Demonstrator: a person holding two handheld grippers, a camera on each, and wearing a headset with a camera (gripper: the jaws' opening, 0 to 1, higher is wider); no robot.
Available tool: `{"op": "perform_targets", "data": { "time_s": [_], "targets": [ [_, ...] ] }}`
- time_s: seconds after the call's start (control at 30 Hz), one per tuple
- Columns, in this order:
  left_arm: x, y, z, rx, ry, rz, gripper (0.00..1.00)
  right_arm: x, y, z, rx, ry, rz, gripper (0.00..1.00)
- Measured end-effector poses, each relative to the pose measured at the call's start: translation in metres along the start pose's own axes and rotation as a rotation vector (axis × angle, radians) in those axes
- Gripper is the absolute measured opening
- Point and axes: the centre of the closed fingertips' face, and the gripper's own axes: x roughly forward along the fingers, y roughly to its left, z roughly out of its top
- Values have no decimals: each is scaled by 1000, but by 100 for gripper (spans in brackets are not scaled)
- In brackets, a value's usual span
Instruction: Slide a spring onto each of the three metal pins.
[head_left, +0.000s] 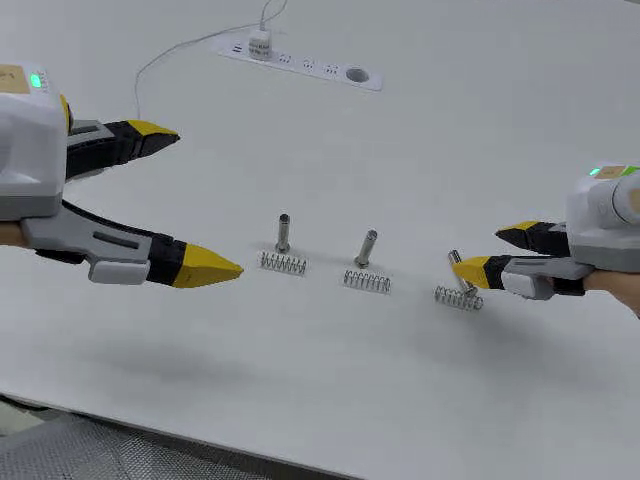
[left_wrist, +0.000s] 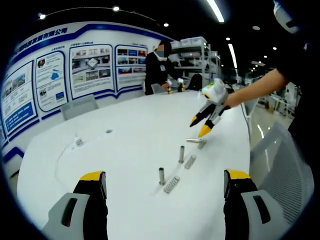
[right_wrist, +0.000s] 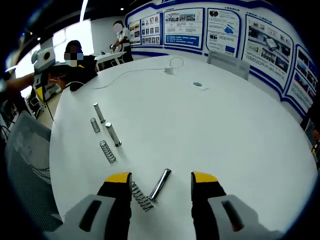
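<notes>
Opening step of the spring-and-pin task, read from the lower edge of the head view upward. Nearest, across the lower middle of the white table (head_left: 330, 400), three springs lie on their sides in a row: the left spring (head_left: 283, 263), the middle spring (head_left: 367, 281) and the right spring (head_left: 458, 297). Just behind each is its pin. The left pin (head_left: 283, 232) stands upright, the middle pin (head_left: 366, 246) stands with a slight lean, and the right pin (right_wrist: 160, 185) lies flat on the table with one end beside its spring. No spring is on any pin, so all three fittings are yet to be done. At the right edge of the frame, the right gripper (head_left: 492, 253) is low over the table with its claw partly open. In the right gripper view the fallen pin lies between the two yellow tips, and neither tip visibly touches it. At the left edge, the left gripper (head_left: 185, 200) is held above the table with its claw spread wide and empty, well apart from the left spring. Farthest, at the top of the frame, a power strip (head_left: 300, 62) has a white cable plugged into it. The step in hand appears to be taking up the right pin. The next move would probably call for closing squarely across its shaft, then presenting one free end in line with the spring's open coil.
</notes>
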Motion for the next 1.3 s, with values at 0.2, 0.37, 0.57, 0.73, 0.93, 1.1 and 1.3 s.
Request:
{"op": "perform_targets", "data": {
  "time_s": [0.2,0.37,0.57,0.73,0.93,1.1,1.3],
  "targets": [
    [-2,-4,-6,-16,13,1,99,18,-4,-4,20,38,12,45],
    [-3,-2,-9,-23,24,6,99,27,-11,-10,77,71,1,38],
    [-3,-1,-10,-38,18,11,99,32,-15,-12,130,73,-5,32],
    [-1,-3,-13,-42,30,4,99,35,-13,-12,143,82,5,29],
    [2,-4,-12,-47,21,1,99,37,-13,-17,193,121,-10,24],
    [3,-7,-12,-50,19,-13,99,38,-11,-19,221,133,-9,19],
    [2,-8,-9,-69,-2,-13,99,40,-12,-20,257,149,-23,16]
  ]
}}
